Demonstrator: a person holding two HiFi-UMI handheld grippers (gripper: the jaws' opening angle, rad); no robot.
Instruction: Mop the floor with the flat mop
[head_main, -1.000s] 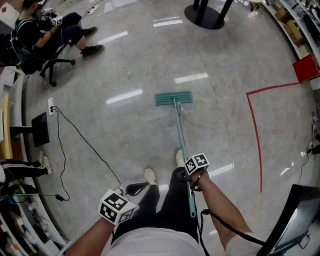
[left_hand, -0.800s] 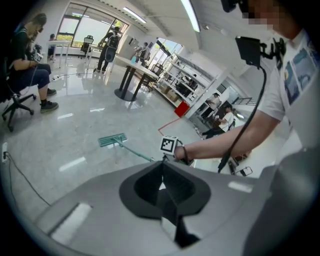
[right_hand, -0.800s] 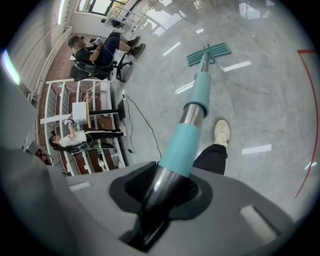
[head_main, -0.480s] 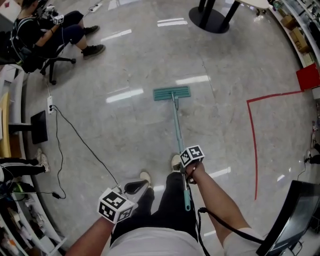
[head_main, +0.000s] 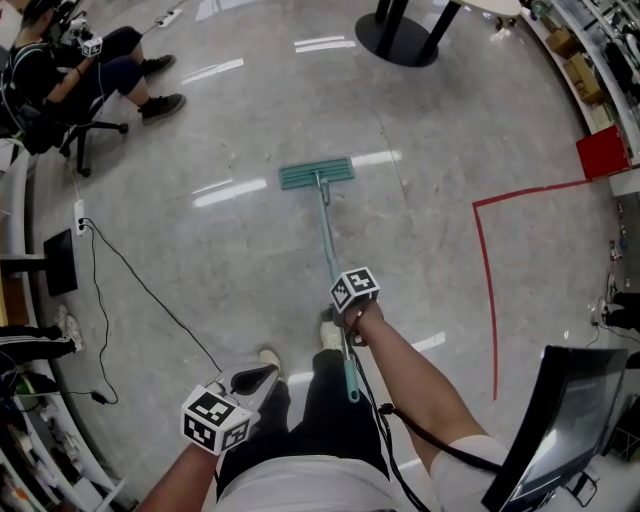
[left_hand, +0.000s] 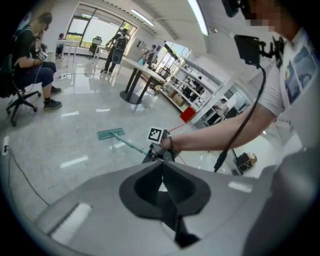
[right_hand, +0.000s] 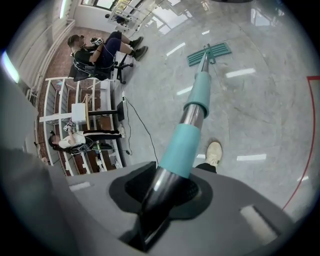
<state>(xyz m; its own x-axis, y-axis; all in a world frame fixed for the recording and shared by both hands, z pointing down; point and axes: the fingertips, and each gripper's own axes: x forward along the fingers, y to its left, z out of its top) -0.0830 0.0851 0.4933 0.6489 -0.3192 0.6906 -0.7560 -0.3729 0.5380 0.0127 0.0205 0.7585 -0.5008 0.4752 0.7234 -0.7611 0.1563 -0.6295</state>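
A flat mop with a teal head (head_main: 316, 175) lies flat on the glossy grey floor, and its long teal and metal handle (head_main: 331, 262) slants back toward me. My right gripper (head_main: 345, 322) is shut on the mop handle (right_hand: 186, 135) near its upper end, with the mop head (right_hand: 209, 54) far out ahead in the right gripper view. My left gripper (head_main: 250, 380) hangs low by my left leg, away from the mop, its jaws closed together on nothing. From the left gripper view, the mop head (left_hand: 111, 134) shows beyond the right gripper (left_hand: 156, 151).
A seated person on an office chair (head_main: 70, 85) is at the far left. A black cable (head_main: 140, 285) runs across the floor from a power strip. A round table base (head_main: 405, 40) stands ahead. Red tape (head_main: 485, 280) marks the floor at right. My shoes (head_main: 270, 358) are below.
The mop head has slid away and to the left across the floor. My right gripper has moved forward and left with the handle. The left gripper has stayed low by my leg.
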